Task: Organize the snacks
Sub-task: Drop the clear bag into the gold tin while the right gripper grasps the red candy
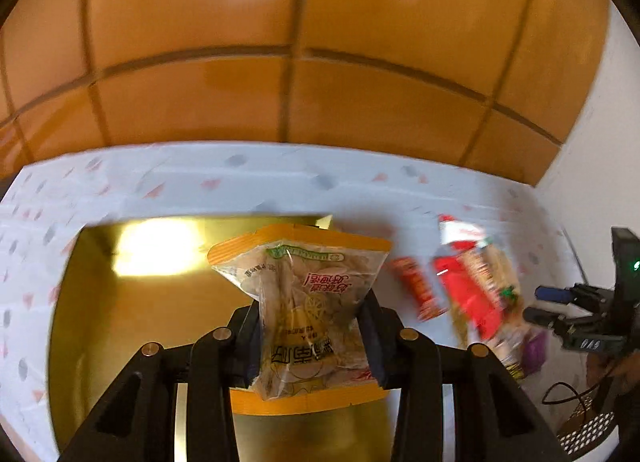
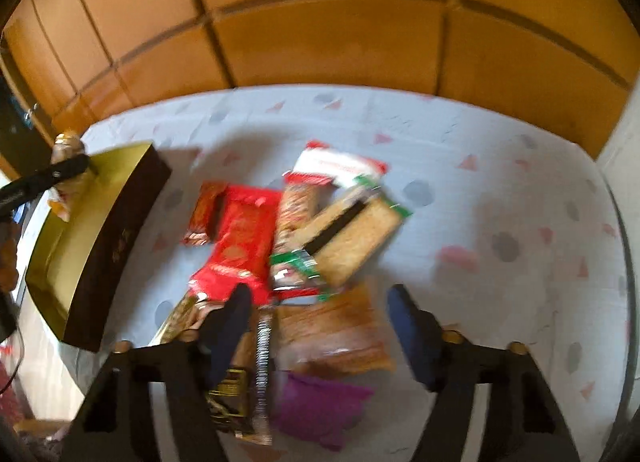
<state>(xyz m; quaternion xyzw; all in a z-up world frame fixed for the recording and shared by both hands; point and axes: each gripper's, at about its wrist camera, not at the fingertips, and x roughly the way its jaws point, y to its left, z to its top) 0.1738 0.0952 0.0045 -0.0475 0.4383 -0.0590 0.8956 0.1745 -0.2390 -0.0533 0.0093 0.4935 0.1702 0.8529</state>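
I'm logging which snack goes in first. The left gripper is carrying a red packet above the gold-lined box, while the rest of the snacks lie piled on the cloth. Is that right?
Not quite: the colour is wrong. The left gripper is carrying a clear packet with orange ends, not a red one, as the left wrist view shows. It is above the gold-lined box, and the rest of the snacks do lie piled on the cloth.
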